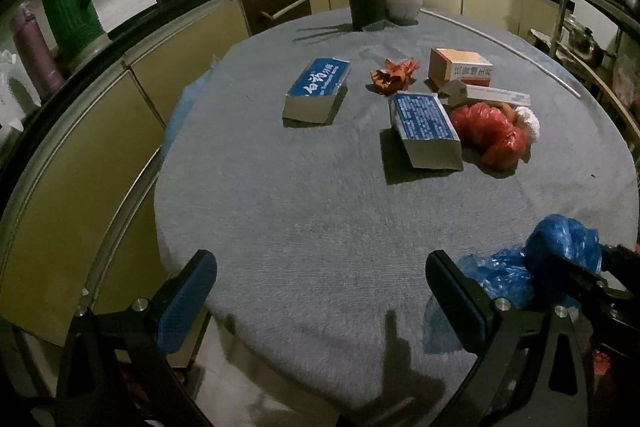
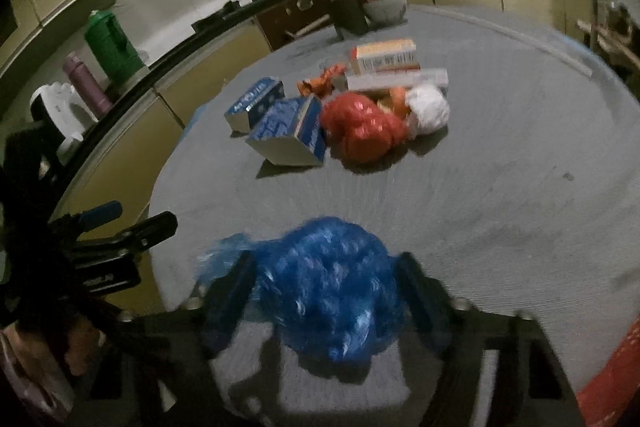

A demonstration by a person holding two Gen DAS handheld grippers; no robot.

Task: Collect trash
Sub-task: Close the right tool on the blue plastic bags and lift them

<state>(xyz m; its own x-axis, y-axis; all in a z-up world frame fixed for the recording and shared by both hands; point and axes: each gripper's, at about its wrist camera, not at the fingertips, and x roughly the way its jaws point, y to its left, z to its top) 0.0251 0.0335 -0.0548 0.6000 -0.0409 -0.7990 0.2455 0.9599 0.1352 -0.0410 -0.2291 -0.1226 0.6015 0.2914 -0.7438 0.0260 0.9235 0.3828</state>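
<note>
Near the front edge of the round grey-clothed table point(image 1: 304, 211), a crumpled blue plastic bag point(image 2: 332, 291) is lying between the fingers of the right gripper point(image 2: 324, 287), whose pads are sitting at its two sides; blur is hiding whether they are pressing. The left gripper point(image 1: 320, 299) is hovering just beside it, jaws wide apart over bare cloth. Open cloth is stretching ahead to the clustered trash mid-table: two blue boxes point(image 1: 426, 131), a red bag point(image 1: 490, 133) and an orange-and-white carton point(image 1: 460, 67).
</note>
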